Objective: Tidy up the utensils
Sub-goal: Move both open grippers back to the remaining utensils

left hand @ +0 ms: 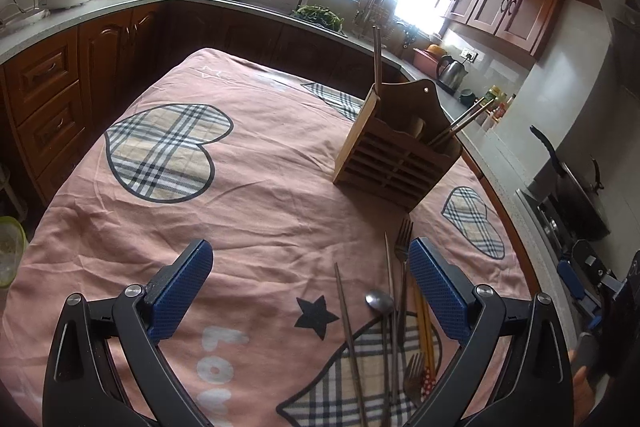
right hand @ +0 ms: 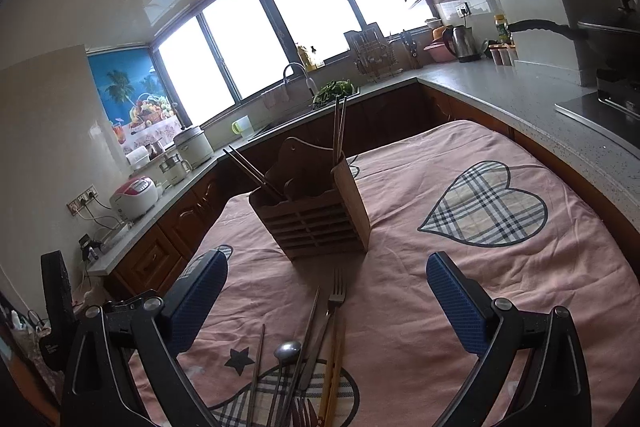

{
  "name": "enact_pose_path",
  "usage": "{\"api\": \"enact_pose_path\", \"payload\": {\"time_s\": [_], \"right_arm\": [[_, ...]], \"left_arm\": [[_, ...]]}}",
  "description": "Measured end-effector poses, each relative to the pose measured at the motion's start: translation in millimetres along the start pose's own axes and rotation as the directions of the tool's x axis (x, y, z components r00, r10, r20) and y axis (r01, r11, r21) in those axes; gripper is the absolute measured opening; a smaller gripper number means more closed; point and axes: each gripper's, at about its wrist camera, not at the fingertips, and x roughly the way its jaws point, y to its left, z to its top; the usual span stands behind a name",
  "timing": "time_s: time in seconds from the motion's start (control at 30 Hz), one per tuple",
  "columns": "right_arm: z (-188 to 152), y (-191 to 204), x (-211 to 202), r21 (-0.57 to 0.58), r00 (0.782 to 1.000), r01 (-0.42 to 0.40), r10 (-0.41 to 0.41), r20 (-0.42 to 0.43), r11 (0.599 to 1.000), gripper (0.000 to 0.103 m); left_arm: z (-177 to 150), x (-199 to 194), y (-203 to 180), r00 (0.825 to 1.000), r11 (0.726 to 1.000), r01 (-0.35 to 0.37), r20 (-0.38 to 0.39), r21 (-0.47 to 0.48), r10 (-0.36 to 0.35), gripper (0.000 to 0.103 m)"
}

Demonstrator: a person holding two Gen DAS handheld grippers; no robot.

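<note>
Holding both tools above the pink tablecloth (left hand: 260,187), I see my left gripper (left hand: 310,291) spread wide and empty, and my right gripper (right hand: 326,301) likewise. Loose fork (right hand: 336,301), spoon (right hand: 286,350) and chopsticks (right hand: 334,375) lie near me; the wooden holder (right hand: 316,215) stands beyond them with chopsticks upright inside.

A pink cloth (left hand: 260,155) with plaid hearts covers the table. On it stands a wooden utensil holder (left hand: 396,163). Nearer lie a fork (left hand: 402,247), a spoon (left hand: 379,301) and chopsticks (left hand: 348,323).
</note>
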Motion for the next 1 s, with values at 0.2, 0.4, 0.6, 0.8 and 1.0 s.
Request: {"api": "enact_pose_path", "payload": {"time_s": [0.2, 0.4, 0.6, 0.8, 1.0], "right_arm": [[-25, 2, 0, -0.033, 0.998, 0.023, -0.025, -0.05, 0.999, 0.101], [-38, -4, 3, -0.027, 0.995, 0.043, -0.045, -0.089, 0.999, 0.101], [-46, -8, 10, -0.036, 0.991, 0.059, -0.063, -0.119, 0.998, 0.101], [-51, -9, 23, -0.045, 0.984, 0.057, -0.064, -0.166, 0.997, 0.1], [-54, -7, 36, -0.063, 0.977, 0.056, -0.067, -0.2, 0.996, 0.098]], "left_arm": [[-17, -3, 2, 1.0, 0.999, -0.019, -0.012, 0.031, 0.02, 0.1], [-26, 2, 1, 0.999, 0.998, -0.034, -0.038, 0.051, 0.036, 0.1], [-32, 12, -4, 0.996, 0.997, -0.037, -0.077, 0.074, 0.043, 0.1], [-35, 24, -9, 0.993, 0.994, -0.039, -0.111, 0.099, 0.05, 0.1], [-37, 40, -14, 0.987, 0.991, -0.047, -0.144, 0.128, 0.065, 0.1]]}}
